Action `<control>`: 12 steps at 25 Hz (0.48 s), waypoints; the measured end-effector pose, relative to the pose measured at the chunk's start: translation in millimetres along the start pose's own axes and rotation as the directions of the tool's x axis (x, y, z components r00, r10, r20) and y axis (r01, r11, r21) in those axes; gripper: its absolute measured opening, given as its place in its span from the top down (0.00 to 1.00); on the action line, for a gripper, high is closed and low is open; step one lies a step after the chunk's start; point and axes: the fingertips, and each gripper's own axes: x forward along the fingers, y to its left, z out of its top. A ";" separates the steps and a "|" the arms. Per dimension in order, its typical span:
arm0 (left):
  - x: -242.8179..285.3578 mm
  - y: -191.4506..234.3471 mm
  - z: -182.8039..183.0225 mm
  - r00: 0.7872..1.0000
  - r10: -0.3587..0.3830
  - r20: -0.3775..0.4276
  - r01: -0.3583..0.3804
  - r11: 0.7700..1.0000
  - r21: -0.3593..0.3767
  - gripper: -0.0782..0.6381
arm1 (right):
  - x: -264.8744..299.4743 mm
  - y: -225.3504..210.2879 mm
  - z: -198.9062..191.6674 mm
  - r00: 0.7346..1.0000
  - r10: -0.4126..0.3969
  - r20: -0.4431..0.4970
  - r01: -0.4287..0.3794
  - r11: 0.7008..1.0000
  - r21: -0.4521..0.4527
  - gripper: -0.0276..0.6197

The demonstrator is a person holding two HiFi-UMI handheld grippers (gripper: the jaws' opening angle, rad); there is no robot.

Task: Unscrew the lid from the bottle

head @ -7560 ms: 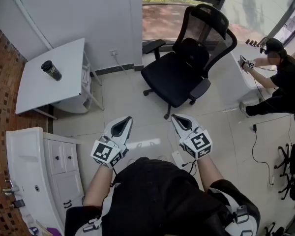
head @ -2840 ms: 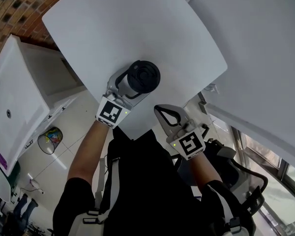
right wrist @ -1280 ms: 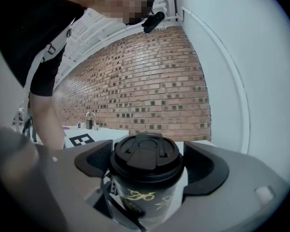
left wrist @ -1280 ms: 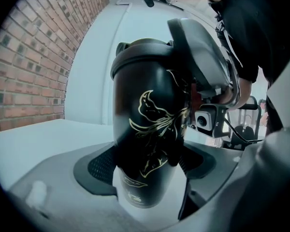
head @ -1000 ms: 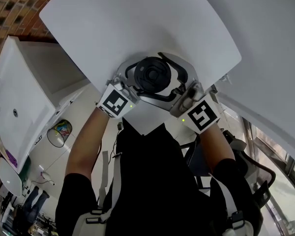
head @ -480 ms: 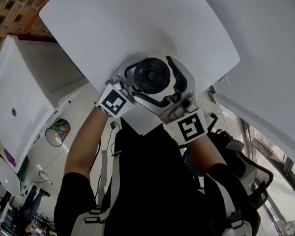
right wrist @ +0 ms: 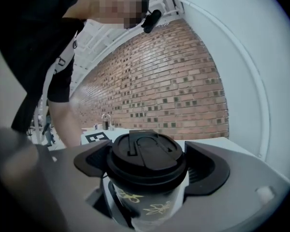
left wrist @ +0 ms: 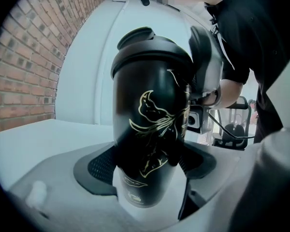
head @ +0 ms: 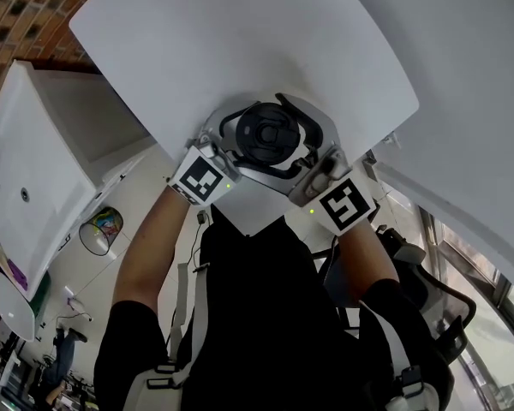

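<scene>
A black bottle with a gold pattern stands near the front edge of the white table. My left gripper is shut on its lower body, one pad pressing on each side. The black lid sits on the bottle's top. My right gripper has just been closing round it, and both pads now lie against the lid's rim. In the head view the lid shows from above, ringed by the right gripper, with the left gripper below it on the left.
A white cabinet stands left of the table against the brick wall. A round bin is on the floor below it. An office chair is behind me at the lower right.
Half a second ago the right gripper's jaws stood wider, off the lid. They have since swung back and closed on it. The left gripper and the bottle have stayed still.
</scene>
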 end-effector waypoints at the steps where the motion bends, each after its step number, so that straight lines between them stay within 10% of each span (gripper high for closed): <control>1: 0.3 -0.1 -0.5 1.000 0.001 -0.001 -0.001 1.000 -0.002 0.34 | 0.7 0.8 0.3 0.999 0.033 -0.009 -0.033 0.999 -0.023 0.25; 12: -0.5 -1.1 -0.7 1.000 -0.006 -0.009 0.006 1.000 -0.011 0.34 | -0.2 -3.0 11.9 0.999 -0.030 0.044 0.031 0.999 -0.016 0.24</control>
